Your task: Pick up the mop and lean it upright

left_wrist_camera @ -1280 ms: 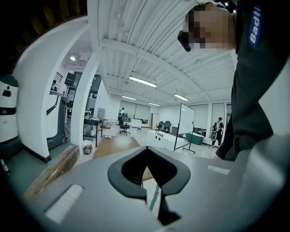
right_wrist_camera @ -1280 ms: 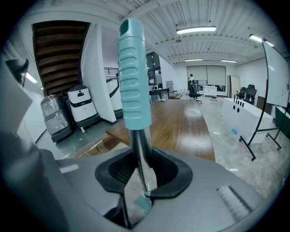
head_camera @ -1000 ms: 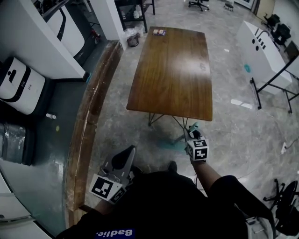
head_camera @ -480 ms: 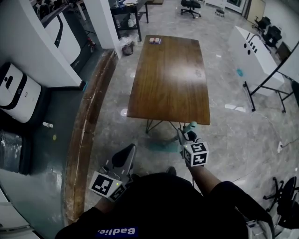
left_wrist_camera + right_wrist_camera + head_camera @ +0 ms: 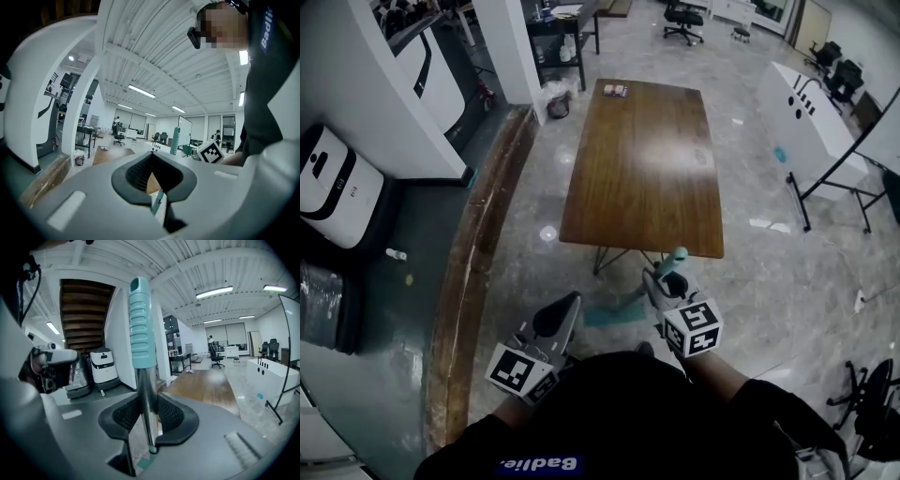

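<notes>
Teal grip (image 5: 140,324): top end of the mop (image 5: 677,255), standing near upright above the right gripper (image 5: 149,416).
Metal shaft (image 5: 146,394): clamped between the right gripper's pads just under the grip, probably so the long pole can be tipped up from its light end.
Mop head (image 5: 609,317): teal pad on the grey floor, about 8 o'clock from the right gripper in the head view. It seems to act as the pivot.
Left gripper (image 5: 555,323): at the person's 11 o'clock, jaws slightly apart with nothing between them, apparently kept in reserve.
Wooden table (image 5: 642,159): at 12 o'clock. Its near edge looks like the likeliest support.
Progress: handle raised, lean not yet made.
</notes>
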Available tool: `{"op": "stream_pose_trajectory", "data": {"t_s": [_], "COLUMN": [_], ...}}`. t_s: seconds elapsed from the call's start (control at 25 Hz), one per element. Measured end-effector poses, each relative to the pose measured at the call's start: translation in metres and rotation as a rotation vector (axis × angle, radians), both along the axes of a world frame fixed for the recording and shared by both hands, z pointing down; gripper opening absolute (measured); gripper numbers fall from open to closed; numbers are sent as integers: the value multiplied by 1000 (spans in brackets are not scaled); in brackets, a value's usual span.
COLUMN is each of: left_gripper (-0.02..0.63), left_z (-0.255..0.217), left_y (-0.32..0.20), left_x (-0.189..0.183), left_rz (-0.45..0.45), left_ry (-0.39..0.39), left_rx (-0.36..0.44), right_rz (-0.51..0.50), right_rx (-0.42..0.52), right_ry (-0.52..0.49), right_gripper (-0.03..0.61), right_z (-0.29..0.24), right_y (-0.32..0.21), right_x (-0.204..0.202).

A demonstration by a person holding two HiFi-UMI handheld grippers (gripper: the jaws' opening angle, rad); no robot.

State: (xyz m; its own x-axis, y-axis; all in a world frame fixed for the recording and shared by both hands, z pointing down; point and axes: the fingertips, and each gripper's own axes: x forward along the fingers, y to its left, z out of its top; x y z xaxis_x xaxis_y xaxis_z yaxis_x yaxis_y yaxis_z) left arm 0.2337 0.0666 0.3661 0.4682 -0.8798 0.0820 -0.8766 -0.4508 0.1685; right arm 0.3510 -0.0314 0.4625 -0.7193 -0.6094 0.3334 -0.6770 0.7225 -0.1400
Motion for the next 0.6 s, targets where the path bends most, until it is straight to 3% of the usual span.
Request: {"op": "stream_pose_trajectory", "data": {"t_s": [0.6], "left_gripper": [18], "left_z": [1], "left_y": [6], "left_x": [10], "left_rz": [41], "left_ry": [4], "left_rx": [22], "right_rz": [-166], "right_rx": [64], "right_ry": [-23], "right_gripper": [104], "right_z": [-38], "right_y": [40], "right_x": [-37]}}
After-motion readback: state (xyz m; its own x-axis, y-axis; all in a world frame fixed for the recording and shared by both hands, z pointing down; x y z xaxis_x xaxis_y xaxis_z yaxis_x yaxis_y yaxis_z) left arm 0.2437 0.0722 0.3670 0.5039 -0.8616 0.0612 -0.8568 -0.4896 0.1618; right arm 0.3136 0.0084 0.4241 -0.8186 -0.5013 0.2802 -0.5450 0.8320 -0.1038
